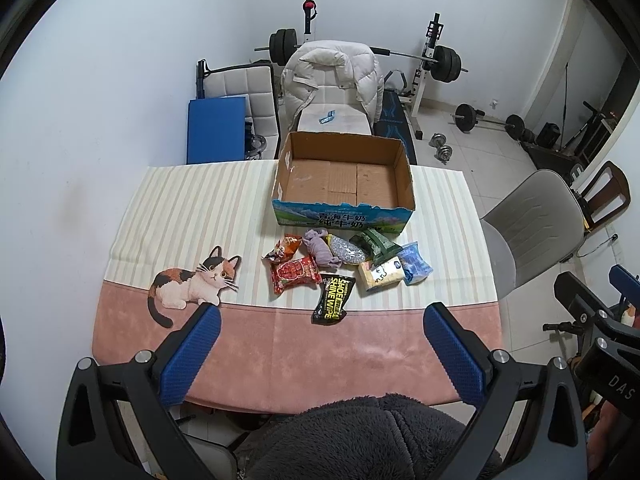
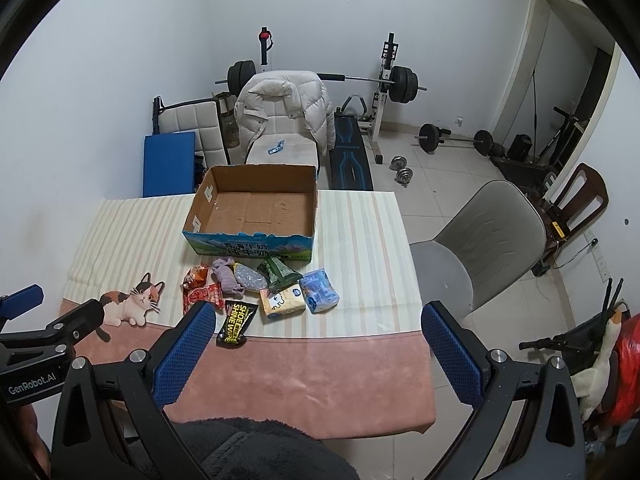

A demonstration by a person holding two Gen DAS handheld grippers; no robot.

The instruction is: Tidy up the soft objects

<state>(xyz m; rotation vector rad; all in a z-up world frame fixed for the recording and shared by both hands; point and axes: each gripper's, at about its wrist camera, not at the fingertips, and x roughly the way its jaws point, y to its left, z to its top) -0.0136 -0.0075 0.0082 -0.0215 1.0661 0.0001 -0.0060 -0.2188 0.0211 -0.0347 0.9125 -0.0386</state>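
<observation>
An empty open cardboard box [image 1: 344, 184] [image 2: 256, 210] stands at the table's far side. In front of it lies a cluster of soft packs: red snack bags [image 1: 294, 274] [image 2: 202, 296], a purple sock [image 1: 320, 250] [image 2: 228, 278], a silvery pouch [image 1: 348, 250] [image 2: 250, 278], a green pack [image 1: 376, 246] [image 2: 280, 274], a yellow tissue pack [image 1: 380, 276] [image 2: 282, 302], a blue pack [image 1: 416, 264] [image 2: 320, 290] and a black shoe-wipe pack [image 1: 334, 300] [image 2: 236, 324]. My left gripper [image 1: 320, 312] is open and empty, above the table's near edge. My right gripper [image 2: 316, 312] is open and empty, further right.
The tablecloth [image 1: 192, 216] has a cat print [image 1: 192, 284] at left. A grey chair [image 1: 532, 224] [image 2: 480, 240] stands right of the table. A chair with a white jacket [image 1: 332, 76] and weight equipment [image 1: 444, 64] stand behind.
</observation>
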